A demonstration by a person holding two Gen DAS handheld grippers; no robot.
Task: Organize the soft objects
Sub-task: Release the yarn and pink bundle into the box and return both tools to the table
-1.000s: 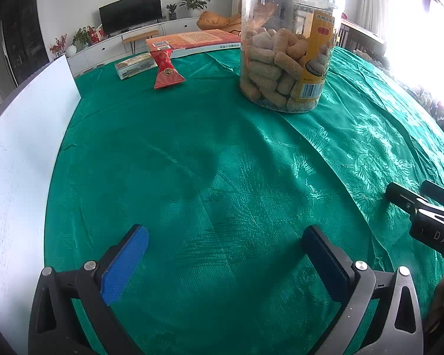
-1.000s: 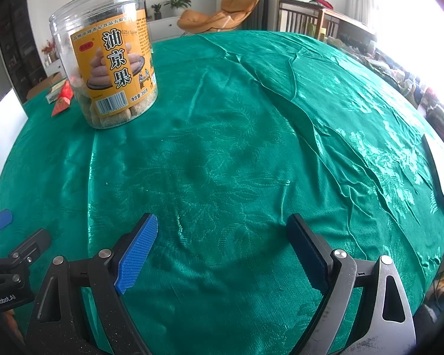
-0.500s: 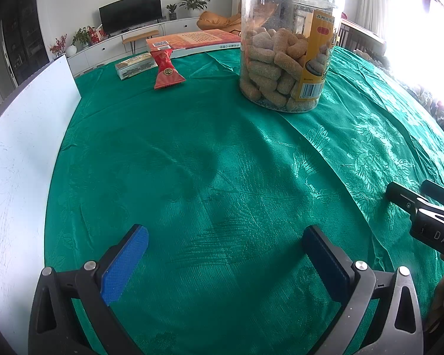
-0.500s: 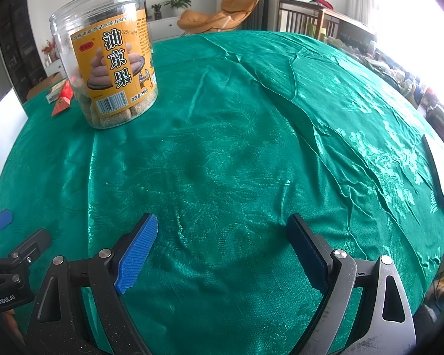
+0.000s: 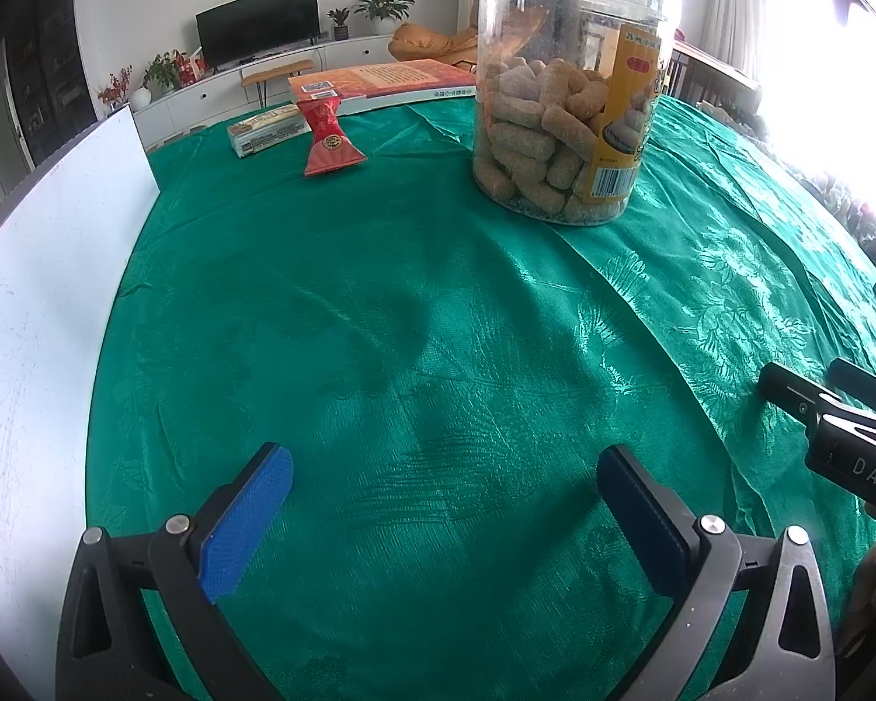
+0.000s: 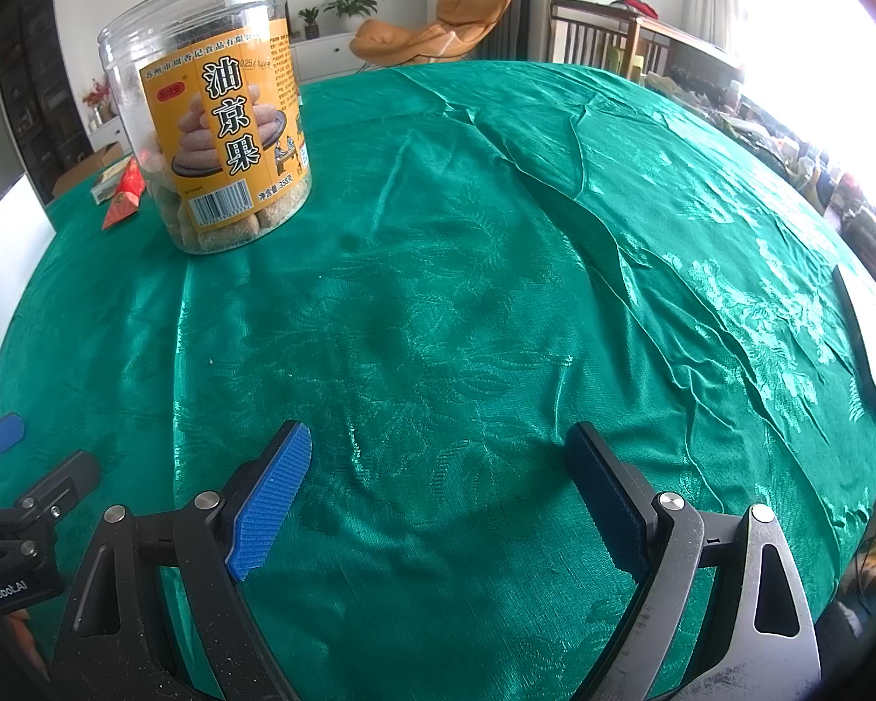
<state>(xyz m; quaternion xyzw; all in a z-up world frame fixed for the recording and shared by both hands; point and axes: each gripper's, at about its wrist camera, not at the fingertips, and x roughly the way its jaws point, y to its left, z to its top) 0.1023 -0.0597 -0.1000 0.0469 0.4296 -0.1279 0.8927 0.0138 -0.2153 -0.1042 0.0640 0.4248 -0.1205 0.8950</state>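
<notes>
Green patterned cloth (image 5: 414,315) covers the table, and both the left gripper (image 5: 444,496) and the right gripper (image 6: 438,479) hover side by side over its near part with their blue-padded fingers spread wide, holding nothing. Far across the cloth a clear jar of snacks (image 5: 566,93) stands upright, with a red packet (image 5: 327,137), a small box (image 5: 268,131) and a book (image 5: 391,79) lying to its left near the far edge, well apart from both grippers.

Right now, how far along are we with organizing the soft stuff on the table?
Nothing looks done yet. Both the left tongs and right tongs hang open and empty over the green tablecloth. The red packet, small box and snack jar all sit untouched, so everything is left.
</notes>
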